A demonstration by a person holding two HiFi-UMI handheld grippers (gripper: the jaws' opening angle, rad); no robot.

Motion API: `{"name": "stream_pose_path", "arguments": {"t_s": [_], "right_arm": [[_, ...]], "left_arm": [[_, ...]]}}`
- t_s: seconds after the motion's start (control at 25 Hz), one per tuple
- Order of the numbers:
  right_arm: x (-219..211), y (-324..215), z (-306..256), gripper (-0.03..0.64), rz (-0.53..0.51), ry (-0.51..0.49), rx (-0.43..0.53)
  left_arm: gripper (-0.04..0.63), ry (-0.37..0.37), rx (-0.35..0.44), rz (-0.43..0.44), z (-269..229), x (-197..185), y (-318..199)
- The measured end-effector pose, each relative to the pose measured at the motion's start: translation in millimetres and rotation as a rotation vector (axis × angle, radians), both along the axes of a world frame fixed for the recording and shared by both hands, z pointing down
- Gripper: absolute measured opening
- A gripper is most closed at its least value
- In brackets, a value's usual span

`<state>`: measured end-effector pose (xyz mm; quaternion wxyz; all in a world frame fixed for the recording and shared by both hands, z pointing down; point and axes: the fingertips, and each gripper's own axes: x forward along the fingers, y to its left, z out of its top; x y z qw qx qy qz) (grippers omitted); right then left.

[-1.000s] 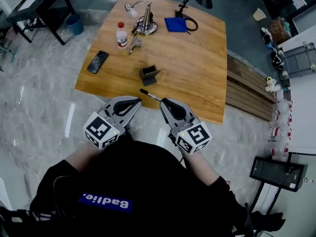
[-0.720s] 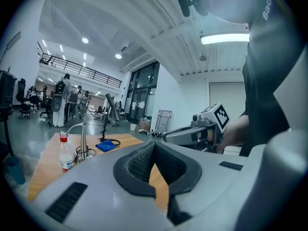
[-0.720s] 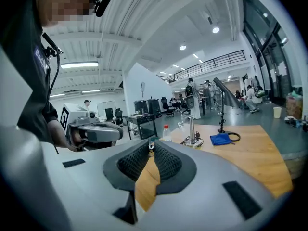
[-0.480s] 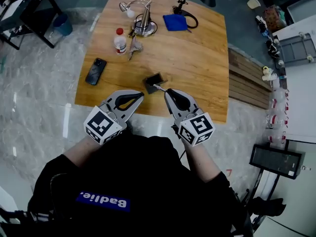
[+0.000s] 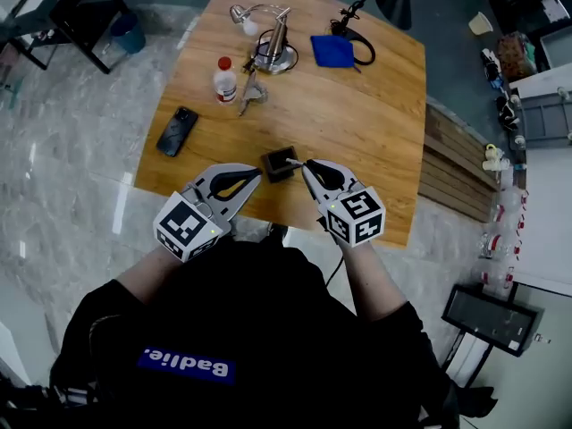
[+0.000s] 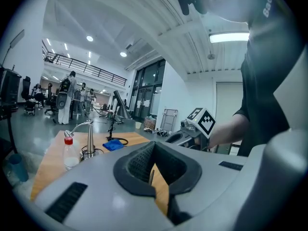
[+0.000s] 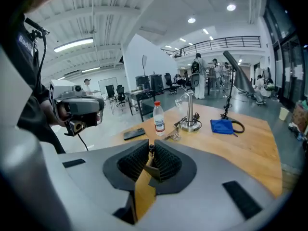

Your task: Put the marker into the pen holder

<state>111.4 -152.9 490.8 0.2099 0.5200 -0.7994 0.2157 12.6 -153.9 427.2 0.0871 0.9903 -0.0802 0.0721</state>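
Left tool (image 5: 257, 173), jaws together and empty, hovers just left of the pen holder (image 5: 273, 170). The marker (image 5: 294, 162) is pinched near 1 end in the right tool (image 5: 304, 164), just right of the holder. Its long axis runs roughly level, free end pointing left over the holder's mouth. It is probably light, stiff and slick-barrelled, so a firm hold further along the barrel would suit.
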Motion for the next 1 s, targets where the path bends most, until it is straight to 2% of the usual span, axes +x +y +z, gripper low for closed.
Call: {"name": "stream_pose_path", "arguments": {"t_s": [0.32,0.6,1.0], "right_arm": [[16.3,-31.8,42.9,0.04,-0.17,-0.048,-0.161],[20.0,-47.9,84.8,0.04,-0.315,-0.092,-0.317],[17.4,-50.7,120.5,0.041,-0.408,-0.105,-0.452]], "left_arm": [[0.009,-0.021,-0.024,-0.122,1.4,14.9,-17.0],[0.009,-0.033,-0.021,-0.195,8.2,19.1,-22.8],[0.009,-0.057,-0.029,-0.254,12.6,17.2,-19.7]]}}
